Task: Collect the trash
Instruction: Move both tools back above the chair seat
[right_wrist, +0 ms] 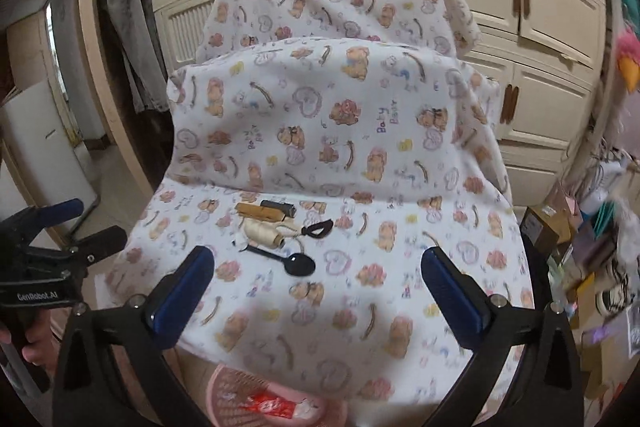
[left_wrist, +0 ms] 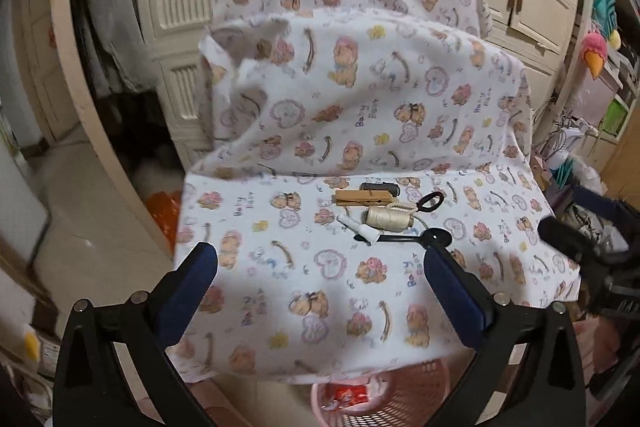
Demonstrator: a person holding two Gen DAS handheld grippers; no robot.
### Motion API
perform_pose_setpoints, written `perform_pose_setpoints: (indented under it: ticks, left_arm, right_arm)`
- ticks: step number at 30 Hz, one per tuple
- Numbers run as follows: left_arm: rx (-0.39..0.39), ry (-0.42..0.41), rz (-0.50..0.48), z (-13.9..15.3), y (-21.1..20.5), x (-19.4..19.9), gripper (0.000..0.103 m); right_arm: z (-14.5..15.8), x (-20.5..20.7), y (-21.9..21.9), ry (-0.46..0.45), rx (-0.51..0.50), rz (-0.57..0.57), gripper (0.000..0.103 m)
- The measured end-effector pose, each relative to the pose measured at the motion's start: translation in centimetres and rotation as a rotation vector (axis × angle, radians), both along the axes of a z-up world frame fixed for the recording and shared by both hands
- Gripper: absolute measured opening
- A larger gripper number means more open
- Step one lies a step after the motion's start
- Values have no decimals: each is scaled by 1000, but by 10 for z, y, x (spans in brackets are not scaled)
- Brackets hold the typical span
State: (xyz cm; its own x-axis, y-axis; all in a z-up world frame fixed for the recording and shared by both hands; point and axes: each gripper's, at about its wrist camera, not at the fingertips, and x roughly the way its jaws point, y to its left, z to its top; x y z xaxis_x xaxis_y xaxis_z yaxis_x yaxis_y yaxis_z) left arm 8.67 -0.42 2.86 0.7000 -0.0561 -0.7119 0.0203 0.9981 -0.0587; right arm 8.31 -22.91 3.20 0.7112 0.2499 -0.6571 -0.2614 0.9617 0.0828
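Note:
Small items lie on a chair seat covered by a bear-print cloth (left_wrist: 360, 299): a wooden clothespin (left_wrist: 362, 197), a cream thread spool (left_wrist: 390, 217), a black plastic spoon (left_wrist: 424, 238), a dark cylinder (left_wrist: 380, 187), a black loop (left_wrist: 430, 202) and a small white piece (left_wrist: 360, 229). The same items show in the right wrist view: clothespin (right_wrist: 260, 213), spool (right_wrist: 264, 234), spoon (right_wrist: 294, 264). My left gripper (left_wrist: 320, 263) is open and empty, just short of the items. My right gripper (right_wrist: 318, 267) is open and empty, with the spoon between its fingers' line. A pink basket (left_wrist: 416, 399) holding a red wrapper (right_wrist: 268, 405) stands below the seat's front edge.
Cream cabinet doors (right_wrist: 540, 27) stand behind the chair. Cluttered boxes and shelves (right_wrist: 580, 247) are at the right. Hanging clothes (left_wrist: 108, 27) and a curved frame are at the left. An orange bag (left_wrist: 164, 211) lies on the floor at left.

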Motion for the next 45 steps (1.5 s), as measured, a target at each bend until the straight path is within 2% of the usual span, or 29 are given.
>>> perform_pose_setpoints:
  ticks: [4, 5, 6, 9, 11, 15, 18, 21, 25, 28, 29, 30, 32, 35, 39, 42, 45]
  left_arm:
    - [-25, 24, 17, -27, 7, 15, 102]
    - [-25, 47, 30, -38, 9, 20, 99]
    - [-31, 80, 41, -47, 11, 24, 92]
    - [-115, 190, 61, -68, 15, 43, 85]
    - [-158, 208, 69, -73, 15, 51, 84]
    - [-145, 219, 92, -80, 12, 62, 75]
    - [-180, 233, 96, -83, 13, 64, 69]
    - [-202, 232, 91, -82, 13, 66, 62]
    - [-222, 217, 85, -80, 13, 67, 54]
    - [-287, 209, 46, -79, 10, 73, 47]
    - [-300, 210, 31, -80, 8, 76, 41]
    - [-307, 212, 29, -81, 7, 78, 39]
    - [-331, 218, 43, -83, 8, 81, 37]
    - [-364, 230, 65, -86, 11, 83, 33]
    - [-404, 234, 74, -88, 10, 88, 32]
    - [-357, 239, 80, -89, 1, 92, 32]
    - [-262, 244, 94, -89, -8, 94, 32]
  right_arm:
    - [-27, 13, 4, 18, -30, 34, 103]
    - [-34, 14, 4, 20, -30, 36, 103]
    - [-42, 16, 4, 28, -30, 38, 103]
    - [-63, 31, 8, 106, -32, 44, 103]
    - [-67, 40, 8, 122, 2, 51, 103]
    - [-80, 56, 9, 162, 15, 33, 101]
    - [-86, 68, 9, 208, 51, 19, 77]
    - [-91, 77, 10, 247, 99, 15, 61]
    - [-102, 85, 20, 287, 93, 12, 46]
    - [-111, 89, 25, 324, 109, 9, 35]
    - [-111, 89, 26, 320, 105, 8, 29]
    - [-112, 89, 28, 316, 98, 7, 19]
    - [-114, 90, 30, 329, 87, 14, 5]
    - [-111, 86, 27, 323, 126, 13, 3]
    - [-104, 75, 32, 339, 152, 106, 3]
    - [-102, 64, 40, 364, 158, 197, 3]
    - [-103, 54, 45, 394, 164, 251, 3]
